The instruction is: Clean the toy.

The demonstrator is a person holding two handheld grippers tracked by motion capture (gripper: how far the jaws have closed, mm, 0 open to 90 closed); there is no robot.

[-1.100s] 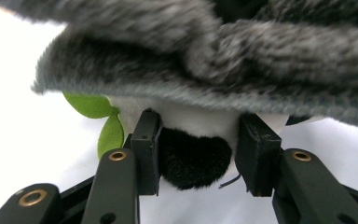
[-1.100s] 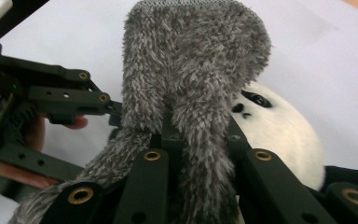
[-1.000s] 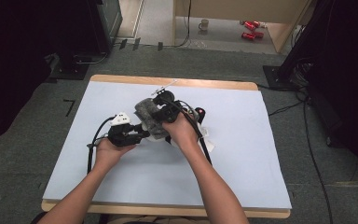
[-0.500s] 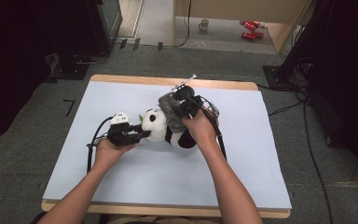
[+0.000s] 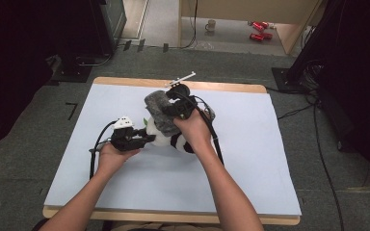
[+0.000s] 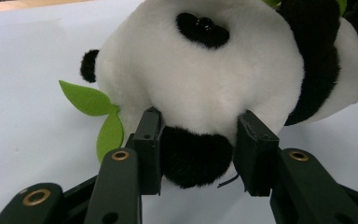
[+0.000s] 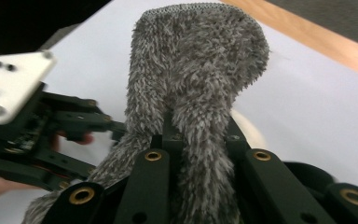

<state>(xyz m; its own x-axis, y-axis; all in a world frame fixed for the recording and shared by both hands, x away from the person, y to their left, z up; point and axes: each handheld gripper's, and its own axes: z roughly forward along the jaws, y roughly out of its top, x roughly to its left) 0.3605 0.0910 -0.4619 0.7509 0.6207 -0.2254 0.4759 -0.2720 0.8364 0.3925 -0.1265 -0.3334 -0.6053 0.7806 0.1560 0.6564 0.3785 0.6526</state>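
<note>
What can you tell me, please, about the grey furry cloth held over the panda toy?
The grey furry cloth looks like shaggy, long-pile fabric with a fine mesh backing showing along its folded top edge. The right tongs are shut on it, pinching it into a bunched fold that stands above the jaws in the right gripper view. In the high view it hangs against the panda toy, over the white mat.

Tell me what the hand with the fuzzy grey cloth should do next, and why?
Probably lift the grey cloth a bit higher off the panda. The right tool is shut on it, and the left tool pins the panda's black ear, so it should come free.
</note>
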